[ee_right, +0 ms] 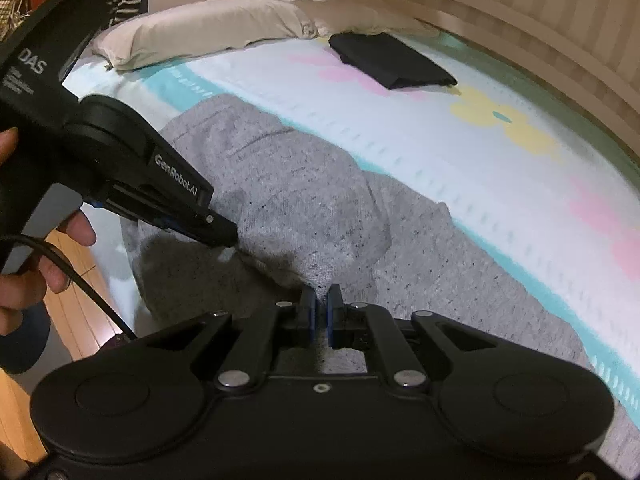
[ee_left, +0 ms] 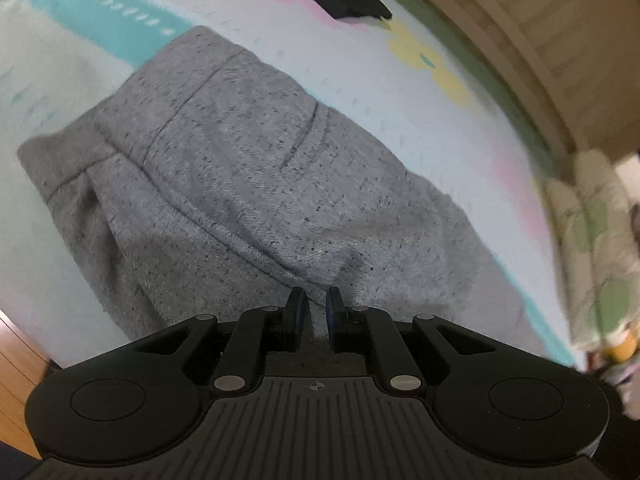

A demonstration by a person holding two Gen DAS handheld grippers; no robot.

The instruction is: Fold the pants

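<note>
a: item count?

b: one pair of grey pants point(ee_right: 304, 200), one folded black garment point(ee_right: 390, 62), one pillow point(ee_right: 200, 30), two grippers, all on one bed sheet point(ee_right: 460, 152).

a: pants position?

b: lying on the near part of the sheet, partly doubled over, one leg running off to the right. the black garment sits well apart, toward the headboard point(ee_right: 520, 28).

a: jaw state?

b: left gripper point(ee_left: 316, 300): jaws nearly together, pinching a ridge of grey fabric. right gripper point(ee_right: 321, 300): jaws closed tight on a fold of the pants.

a: edges and clearance?

b: the pants' left edge lies near the bed edge, with wood floor point(ee_right: 76, 280) beyond it. bare sheet lies between the pants and the black garment.
</note>
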